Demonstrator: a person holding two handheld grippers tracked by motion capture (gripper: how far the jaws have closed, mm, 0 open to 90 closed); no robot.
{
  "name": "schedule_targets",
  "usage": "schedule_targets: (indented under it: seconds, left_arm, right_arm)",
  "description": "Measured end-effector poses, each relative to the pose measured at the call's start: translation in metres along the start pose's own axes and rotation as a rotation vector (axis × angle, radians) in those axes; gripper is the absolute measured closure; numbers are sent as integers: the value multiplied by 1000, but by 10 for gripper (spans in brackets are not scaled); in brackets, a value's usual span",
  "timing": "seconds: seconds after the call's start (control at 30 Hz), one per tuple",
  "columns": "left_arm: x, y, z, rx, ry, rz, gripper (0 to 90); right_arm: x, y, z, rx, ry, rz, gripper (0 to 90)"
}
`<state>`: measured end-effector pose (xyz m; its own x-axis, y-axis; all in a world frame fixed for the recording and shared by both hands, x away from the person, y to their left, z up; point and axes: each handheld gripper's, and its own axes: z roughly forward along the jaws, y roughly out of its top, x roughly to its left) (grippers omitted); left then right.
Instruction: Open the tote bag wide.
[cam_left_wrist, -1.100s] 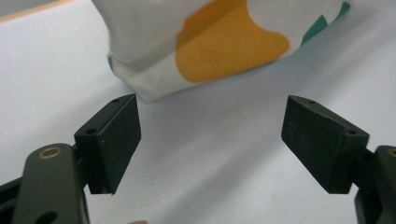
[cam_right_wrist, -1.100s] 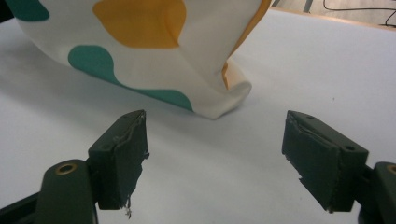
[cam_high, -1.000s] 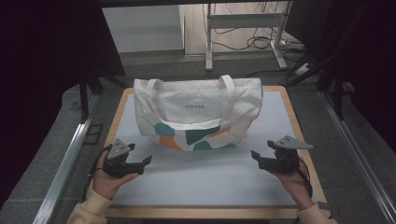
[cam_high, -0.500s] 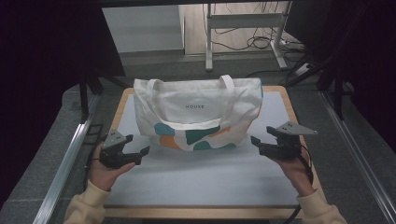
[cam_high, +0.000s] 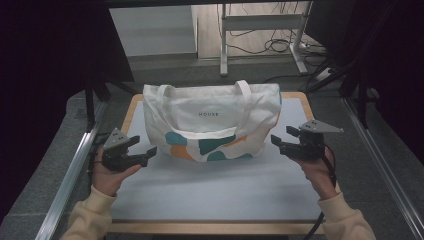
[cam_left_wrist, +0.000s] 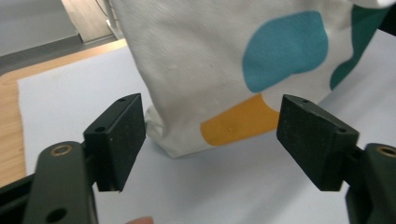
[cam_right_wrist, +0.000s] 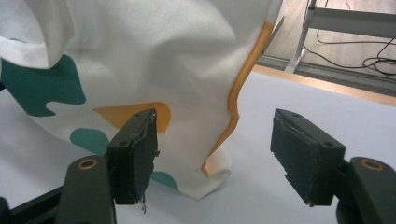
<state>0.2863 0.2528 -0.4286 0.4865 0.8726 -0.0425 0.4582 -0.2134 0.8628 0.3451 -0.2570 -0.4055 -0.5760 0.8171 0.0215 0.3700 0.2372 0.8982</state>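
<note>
A white canvas tote bag (cam_high: 212, 122) with teal and orange patches stands on the pale mat, handles drooping over its front. My left gripper (cam_high: 144, 146) hovers at the bag's lower left corner. In the left gripper view the gripper (cam_left_wrist: 212, 135) is open, the bag's corner (cam_left_wrist: 210, 56) a little beyond its jaws and untouched. My right gripper (cam_high: 283, 136) hovers at the lower right corner. In the right gripper view the gripper (cam_right_wrist: 215, 144) is open, with the orange-edged side seam of the bag (cam_right_wrist: 163, 51) ahead of the gap. Both pairs of jaws have just been closing, with nothing pressed between them.
The pale mat (cam_high: 215, 190) lies on a wood-edged table. Metal rails run along the left (cam_high: 70, 170) and right (cam_high: 380, 165) sides. Behind the table stand a white desk frame (cam_high: 260, 30) and floor cables. Dark curtains flank the scene.
Both hands have lifted and moved away from the near edge toward the bag's lower corners. The jaws of both grippers have narrowed a little. The bag has not moved.
</note>
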Motion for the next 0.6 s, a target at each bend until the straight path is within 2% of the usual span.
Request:
schedule_targets:
  seconds: [0.17, 0.33, 0.6]
  left_arm:
    - [9, 10, -1, -15, 21, -8, 294]
    - [17, 26, 1, -28, 15, -1, 295]
    - [24, 33, 8, -28, -3, 5, 279]
  right_arm:
    - [-3, 10, 3, -2, -12, -15, 351]
    - [-8, 22, 11, -4, -18, -13, 363]
    - [-12, 34, 18, -5, -19, -10, 363]
